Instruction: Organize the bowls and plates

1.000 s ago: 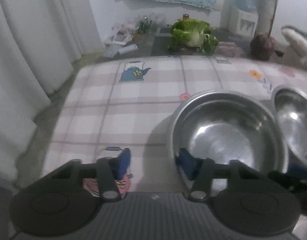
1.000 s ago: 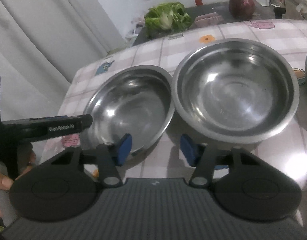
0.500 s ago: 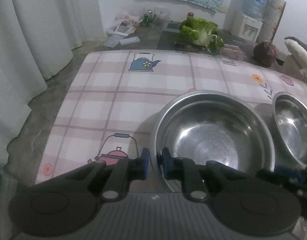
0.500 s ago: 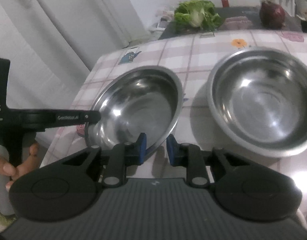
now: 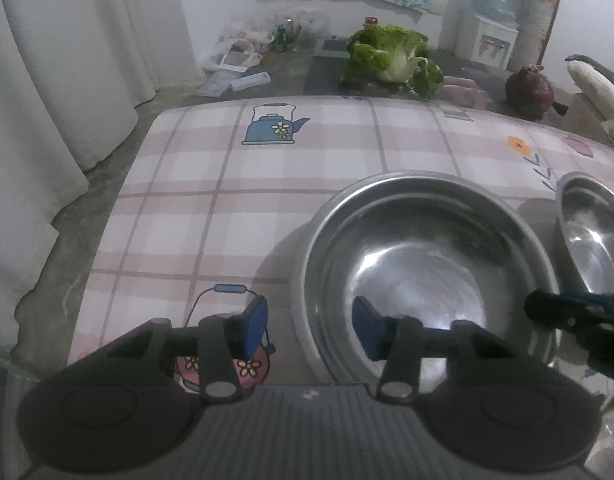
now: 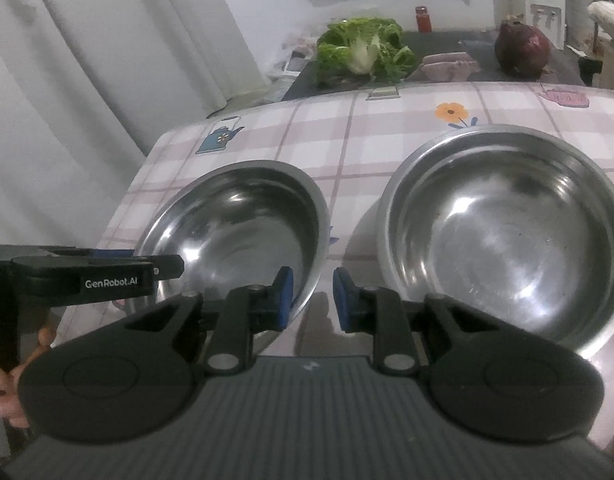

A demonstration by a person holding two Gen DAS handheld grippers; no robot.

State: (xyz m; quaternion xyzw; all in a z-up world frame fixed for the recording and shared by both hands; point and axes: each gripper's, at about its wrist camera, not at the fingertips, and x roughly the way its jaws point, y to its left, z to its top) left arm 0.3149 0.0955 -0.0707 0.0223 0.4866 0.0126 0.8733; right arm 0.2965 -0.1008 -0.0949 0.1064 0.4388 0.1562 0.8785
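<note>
Two steel bowls sit side by side on the checked tablecloth. The left bowl [image 5: 423,264] [image 6: 243,224] lies in front of my left gripper [image 5: 309,326], which is open with its jaws straddling the bowl's near left rim. My right gripper [image 6: 313,298] is open, its jaws astride the left bowl's near right rim, with the gap between the bowls ahead. The right bowl [image 6: 503,232] also shows at the right edge of the left wrist view [image 5: 591,236]. The left gripper's side [image 6: 95,276] shows at the left of the right wrist view.
The table [image 5: 267,184] ends at its left edge near white curtains [image 5: 59,80]. Beyond the far edge lie a cabbage [image 6: 363,50], a red onion [image 6: 523,50], a water dispenser [image 5: 493,12] and floor clutter [image 5: 243,64].
Both grippers narrowed half a second ago and have opened again. The left bowl has slid left, leaving a gap between the two bowls.
</note>
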